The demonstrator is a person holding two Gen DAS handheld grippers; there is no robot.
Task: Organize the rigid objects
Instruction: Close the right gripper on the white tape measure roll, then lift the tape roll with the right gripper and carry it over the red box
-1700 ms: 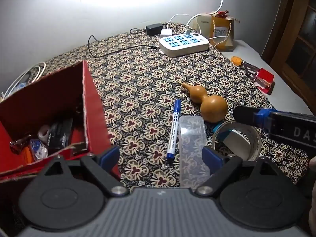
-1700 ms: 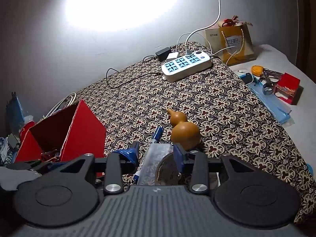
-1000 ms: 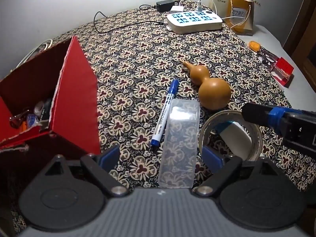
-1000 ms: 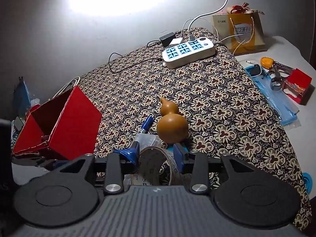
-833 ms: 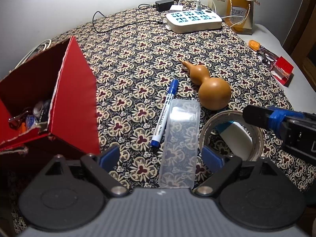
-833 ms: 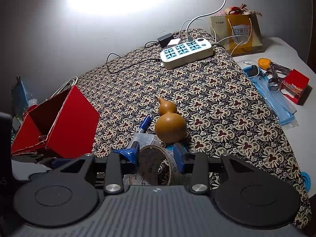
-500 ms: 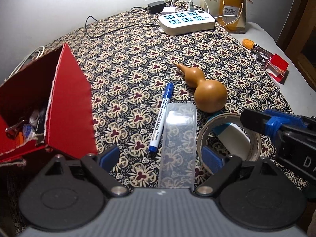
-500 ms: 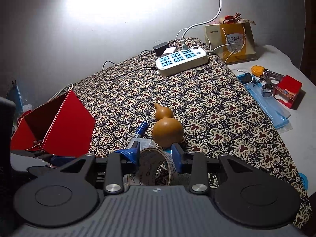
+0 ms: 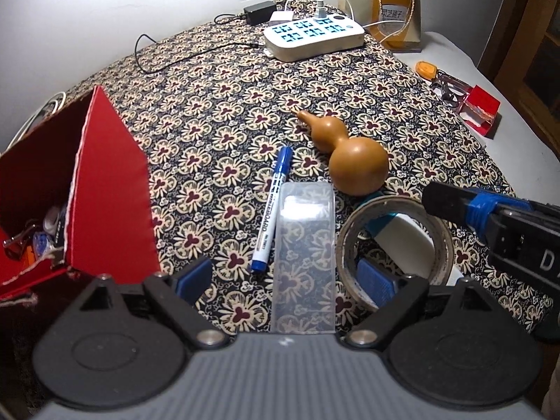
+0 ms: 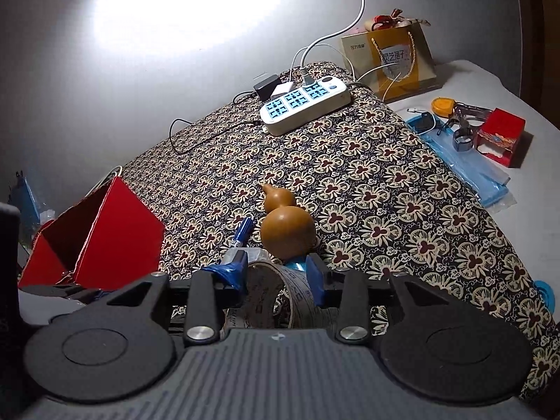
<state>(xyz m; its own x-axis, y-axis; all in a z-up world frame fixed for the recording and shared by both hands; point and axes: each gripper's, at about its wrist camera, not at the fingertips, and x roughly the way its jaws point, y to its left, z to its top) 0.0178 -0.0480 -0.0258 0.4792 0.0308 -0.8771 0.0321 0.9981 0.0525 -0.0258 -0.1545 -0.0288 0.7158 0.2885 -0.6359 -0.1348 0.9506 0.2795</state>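
Left wrist: one gourd (image 9: 351, 155), one marker (image 9: 272, 203), one tape roll (image 9: 393, 245)

A home — patterned tablecloth (image 9: 217, 133), power strip (image 9: 313, 36), gift bag (image 10: 392, 59).

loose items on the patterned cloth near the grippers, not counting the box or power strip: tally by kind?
Gourd: 1
Blue whiteboard marker: 1
Clear plastic case: 1
Tape roll: 1
White block with blue end, seen through the tape roll's hole: 1
Total: 5
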